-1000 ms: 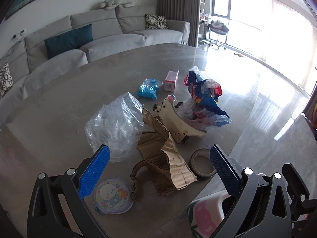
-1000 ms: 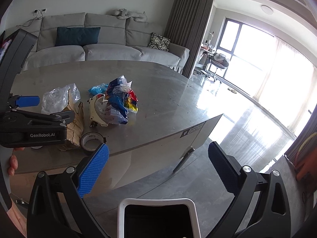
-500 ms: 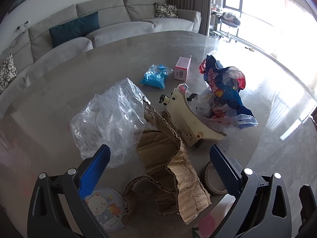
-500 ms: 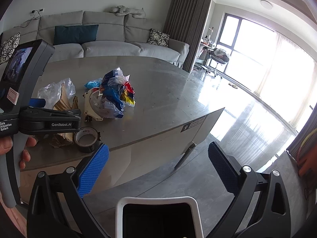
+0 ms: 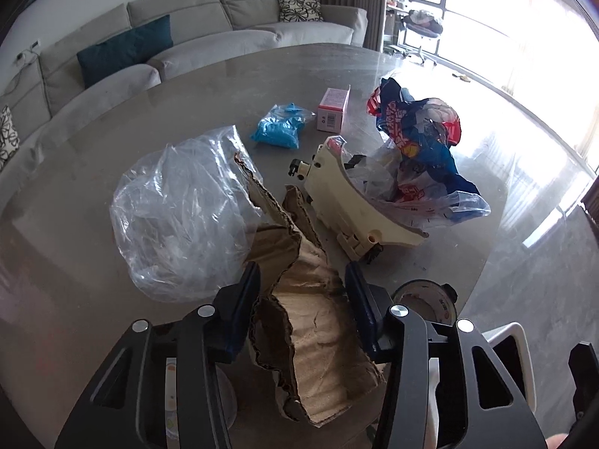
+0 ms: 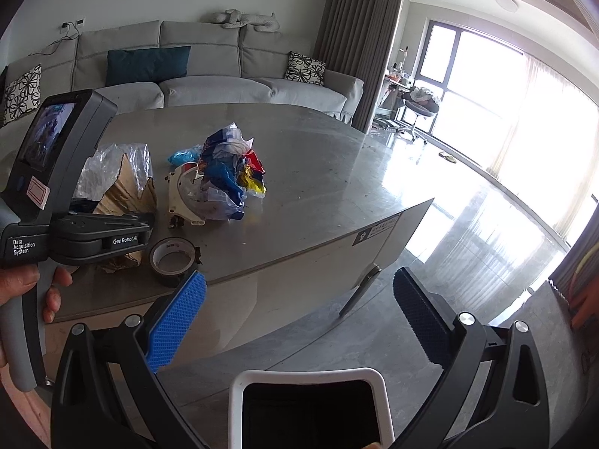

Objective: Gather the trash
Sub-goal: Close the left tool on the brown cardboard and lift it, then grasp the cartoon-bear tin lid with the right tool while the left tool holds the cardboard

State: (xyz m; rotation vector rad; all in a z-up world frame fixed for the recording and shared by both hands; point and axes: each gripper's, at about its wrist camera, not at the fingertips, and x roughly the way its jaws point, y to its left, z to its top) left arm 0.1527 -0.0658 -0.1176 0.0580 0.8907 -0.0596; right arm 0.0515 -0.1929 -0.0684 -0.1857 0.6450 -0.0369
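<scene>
- Left tongs (image 5: 301, 310) are down on the surface (image 5: 93, 262), both blue pads pressed in on the torn brown cardboard (image 5: 318, 329) — clenched on it, one pad on each side of the crumpled sheet.
- The cardboard lies at the near edge, its ragged upper flap leaning against the clear plastic bag (image 5: 179, 213) just to its left.
- To the right of the cardboard, a roll of tape (image 5: 426, 299) sits close to the edge, partly hidden behind the right finger.
- Further out, the cream plastic piece (image 5: 352, 209) curves around a heap of colourful wrappers (image 5: 419, 142), the two touching.
- Beyond them, a blue crumpled bag (image 5: 279, 129) and a small pink box (image 5: 331, 110) rest side by side, well apart from the tongs.
- Right tongs (image 6: 299, 321) hang off the surface's edge above the floor, jaws spread wide, nothing between the pads.
- Right below them sits the white-rimmed bin (image 6: 310, 408), dark inside.
- From the right wrist view, a hand (image 6: 41, 292) grips the left device's handle, and the tape roll (image 6: 172, 260) shows just beside it.
- A grey sofa (image 6: 209, 75) lines the wall behind.
</scene>
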